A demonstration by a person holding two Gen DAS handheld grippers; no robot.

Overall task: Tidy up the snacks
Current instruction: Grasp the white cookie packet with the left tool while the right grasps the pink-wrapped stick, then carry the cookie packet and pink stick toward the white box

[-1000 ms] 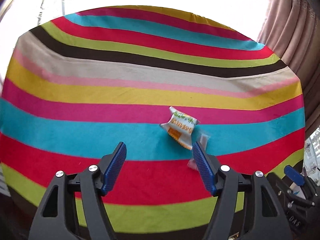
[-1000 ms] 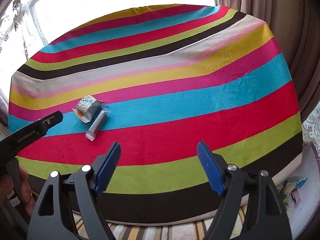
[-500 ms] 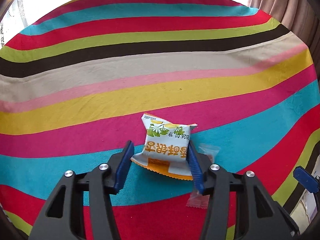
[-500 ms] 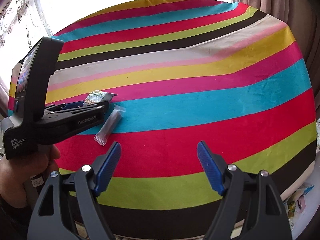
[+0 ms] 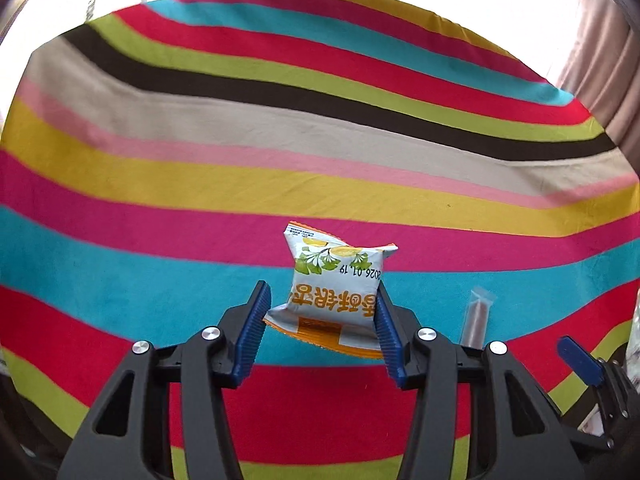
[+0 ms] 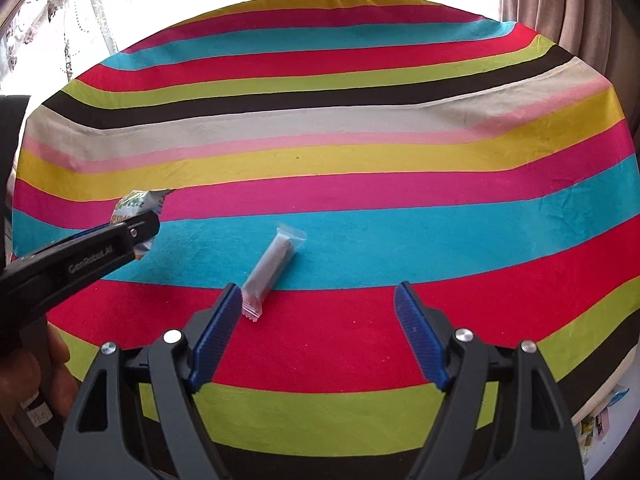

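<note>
A white and orange snack packet (image 5: 334,296) with green leaves printed on it sits between the blue pads of my left gripper (image 5: 321,286), which is shut on it and holds it a little above the striped cloth (image 5: 200,184). From the right wrist the same packet (image 6: 134,204) shows at the tip of the left gripper (image 6: 138,228). A thin snack stick in clear wrap (image 6: 272,264) lies on the blue and red stripes. My right gripper (image 6: 318,300) hovers just short of the stick, open, its left pad (image 6: 218,332) beside the stick's near end. The stick (image 5: 476,316) also shows right of the packet.
The striped cloth (image 6: 360,152) covers a round table. Curtains (image 6: 580,12) hang at the back right and a bright window fills the back. A hand (image 6: 24,380) grips the left tool. Small packets (image 6: 596,424) lie below the table's right edge.
My left gripper closed on the packet and carried it away from the stick, to the left. My right gripper moved closer to the stick, still open.
</note>
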